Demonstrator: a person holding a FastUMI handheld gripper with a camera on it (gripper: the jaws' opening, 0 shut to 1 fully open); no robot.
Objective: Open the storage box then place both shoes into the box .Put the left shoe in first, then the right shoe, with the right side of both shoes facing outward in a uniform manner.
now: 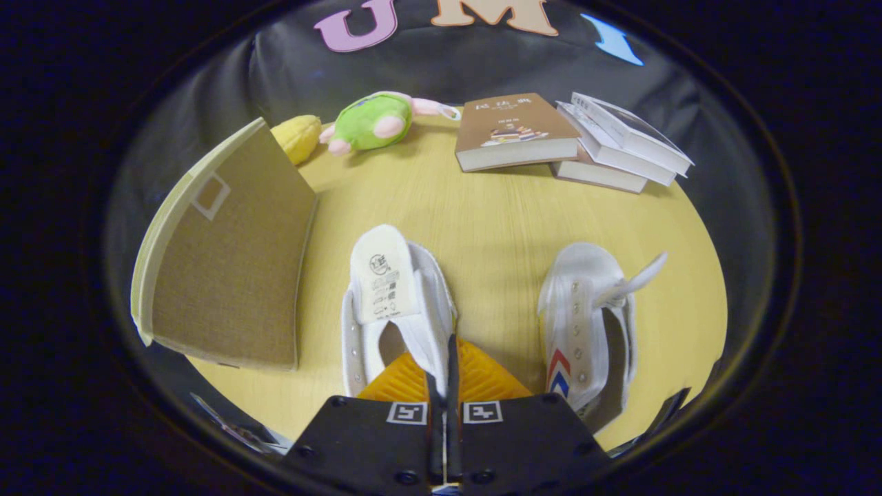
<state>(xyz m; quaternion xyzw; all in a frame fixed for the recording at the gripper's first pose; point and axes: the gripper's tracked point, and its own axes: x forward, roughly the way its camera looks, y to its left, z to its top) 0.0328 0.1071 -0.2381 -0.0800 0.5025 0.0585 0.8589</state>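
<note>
A: Gripper view — status of the hand-held gripper?
B: Fingers pressed together, pinching the side wall of the white shoe just ahead. Its tongue is flipped up.
A: Second shoe?
B: Other white shoe, red-blue stripe on its side, sits to the right on the table, apart from the first.
A: Storage box?
B: Box lid stands raised left of the held shoe. Books and a green plush toy lie beyond.
</note>
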